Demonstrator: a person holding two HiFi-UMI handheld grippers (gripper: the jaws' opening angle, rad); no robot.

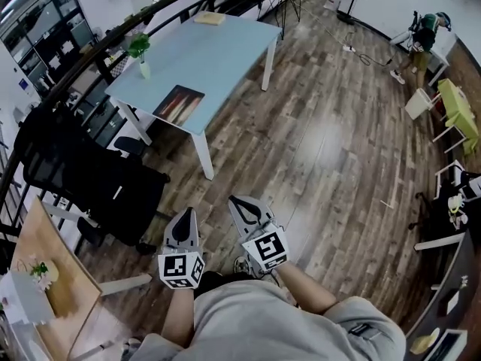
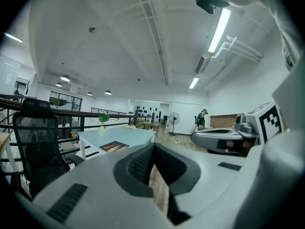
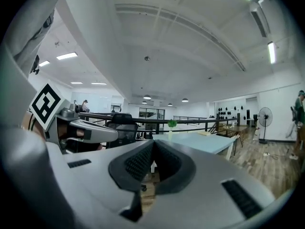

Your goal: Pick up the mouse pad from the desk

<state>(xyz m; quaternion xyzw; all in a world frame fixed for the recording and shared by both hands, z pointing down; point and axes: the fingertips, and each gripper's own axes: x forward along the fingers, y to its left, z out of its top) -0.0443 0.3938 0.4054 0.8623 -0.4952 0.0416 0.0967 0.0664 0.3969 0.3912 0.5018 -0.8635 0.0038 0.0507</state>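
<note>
Blue desk [image 1: 218, 47], mouse pad [image 1: 179, 104] lengthwise along it

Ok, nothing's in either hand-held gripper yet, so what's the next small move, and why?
Probably step toward the desk first: the mouse pad lies by its near edge, well beyond the left hand-held gripper and the right hand-held gripper, both shut, empty and held close to the body.

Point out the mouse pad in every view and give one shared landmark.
Head view: mouse pad upper left, on the desk's near end.
Left gripper view: mouse pad left of centre, on the desk's near end.
Right gripper view: not visible.
Shared landmark: the plant on the desk.
</note>
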